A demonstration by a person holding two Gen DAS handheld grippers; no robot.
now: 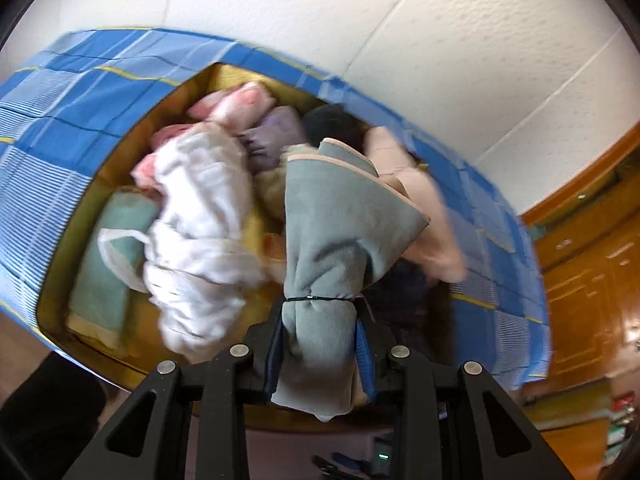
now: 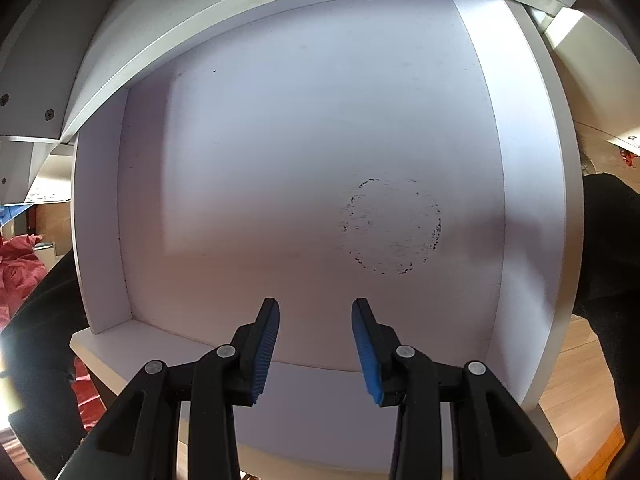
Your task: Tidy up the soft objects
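Observation:
My left gripper [image 1: 320,320] is shut on a rolled grey-blue towel [image 1: 340,220] with a pink edge, tied by a dark band, held above a yellow bin [image 1: 224,74]. The bin holds a white cloth [image 1: 200,208], a pink cloth [image 1: 240,102], a purple cloth [image 1: 276,132], a green folded towel [image 1: 108,264], a peach cloth [image 1: 424,208] and a dark cloth [image 1: 332,120]. My right gripper [image 2: 315,320] is open and empty, facing into a white shelf compartment [image 2: 300,140] with a dark ring mark [image 2: 394,226] on its back panel.
A blue checked cloth [image 1: 80,92] surrounds the bin. A white wall lies behind, and wooden cabinets [image 1: 592,260] stand at the right. In the right wrist view, red fabric [image 2: 18,268] lies at the left and wooden floor [image 2: 580,392] at the lower right.

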